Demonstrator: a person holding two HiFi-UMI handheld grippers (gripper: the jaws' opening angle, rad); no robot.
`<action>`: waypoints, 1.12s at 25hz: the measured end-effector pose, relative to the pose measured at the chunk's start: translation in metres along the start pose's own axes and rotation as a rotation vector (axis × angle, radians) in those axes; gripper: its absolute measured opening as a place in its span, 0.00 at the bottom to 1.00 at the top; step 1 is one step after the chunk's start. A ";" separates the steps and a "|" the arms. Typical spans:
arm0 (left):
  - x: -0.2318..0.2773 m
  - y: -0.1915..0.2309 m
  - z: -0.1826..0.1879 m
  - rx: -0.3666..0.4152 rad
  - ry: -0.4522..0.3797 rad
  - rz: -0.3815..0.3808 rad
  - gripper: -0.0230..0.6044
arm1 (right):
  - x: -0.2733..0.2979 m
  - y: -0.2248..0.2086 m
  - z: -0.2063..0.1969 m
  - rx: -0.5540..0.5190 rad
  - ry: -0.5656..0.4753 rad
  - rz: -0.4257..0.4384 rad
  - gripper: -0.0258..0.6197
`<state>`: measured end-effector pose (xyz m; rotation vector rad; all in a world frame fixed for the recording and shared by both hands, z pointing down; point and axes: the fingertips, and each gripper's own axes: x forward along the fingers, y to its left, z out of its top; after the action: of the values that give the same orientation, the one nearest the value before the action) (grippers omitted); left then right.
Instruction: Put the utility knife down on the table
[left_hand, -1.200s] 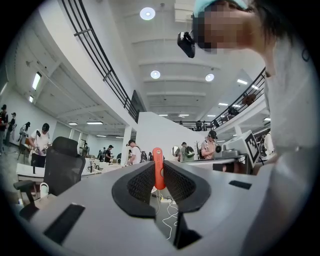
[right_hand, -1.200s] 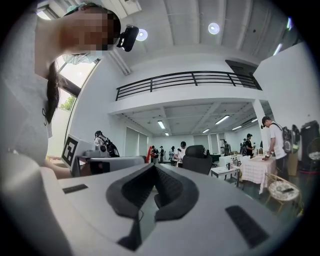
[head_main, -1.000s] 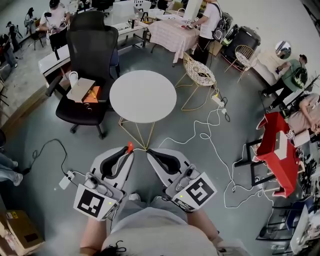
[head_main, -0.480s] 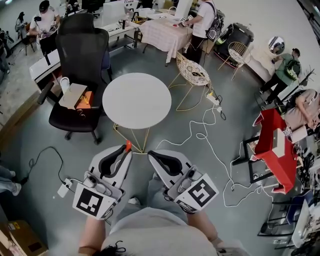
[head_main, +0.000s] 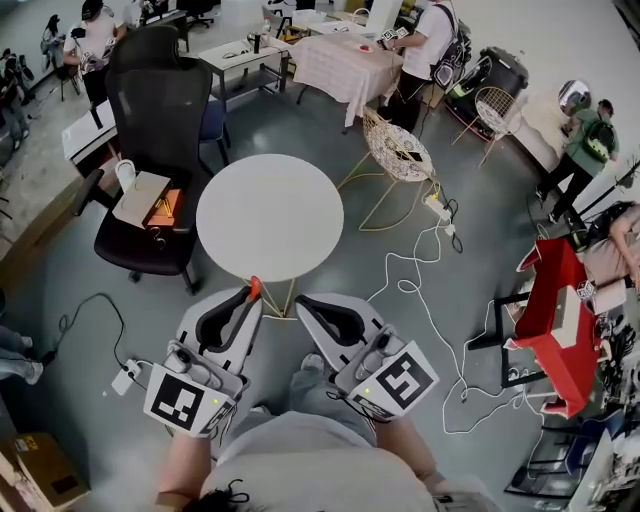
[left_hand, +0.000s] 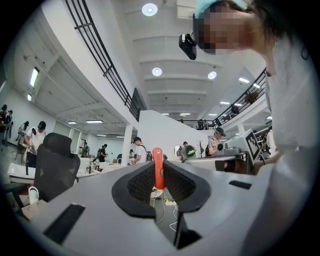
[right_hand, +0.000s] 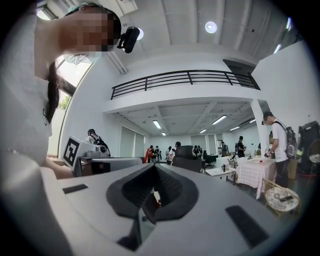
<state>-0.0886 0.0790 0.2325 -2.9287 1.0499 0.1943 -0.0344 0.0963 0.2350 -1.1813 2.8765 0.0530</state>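
Observation:
An orange-red utility knife (head_main: 254, 289) sticks up from the tips of my left gripper (head_main: 250, 297), which is shut on it. In the left gripper view the knife (left_hand: 158, 160) stands upright between the black pads of that gripper (left_hand: 158, 176). The round white table (head_main: 270, 215) lies just beyond the knife tip, with its near edge close to both grippers. My right gripper (head_main: 304, 303) is held beside the left one, its jaws shut with nothing in them; it is also seen in its own view (right_hand: 153, 174). Both are in the air above the floor.
A black office chair (head_main: 152, 110) with a flat box (head_main: 140, 198) on its seat stands left of the table. A gold wire chair (head_main: 400, 152) is at the right rear. White cables (head_main: 420, 285) and a power strip (head_main: 125, 380) lie on the floor. Several people stand around.
The round table has come nearer to both grippers in the head view. The left gripper still holds the knife and the right one stays shut.

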 end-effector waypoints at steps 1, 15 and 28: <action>0.009 0.001 -0.001 0.000 0.001 0.006 0.12 | 0.001 -0.010 0.000 0.002 -0.001 0.006 0.05; 0.115 0.012 -0.014 0.012 -0.004 0.123 0.12 | -0.002 -0.126 -0.006 0.011 -0.001 0.116 0.05; 0.146 0.019 -0.040 -0.005 0.061 0.160 0.12 | -0.014 -0.175 -0.030 0.092 0.002 0.078 0.05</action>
<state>0.0156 -0.0304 0.2543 -2.8727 1.2946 0.1116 0.0985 -0.0196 0.2617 -1.0539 2.8915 -0.0782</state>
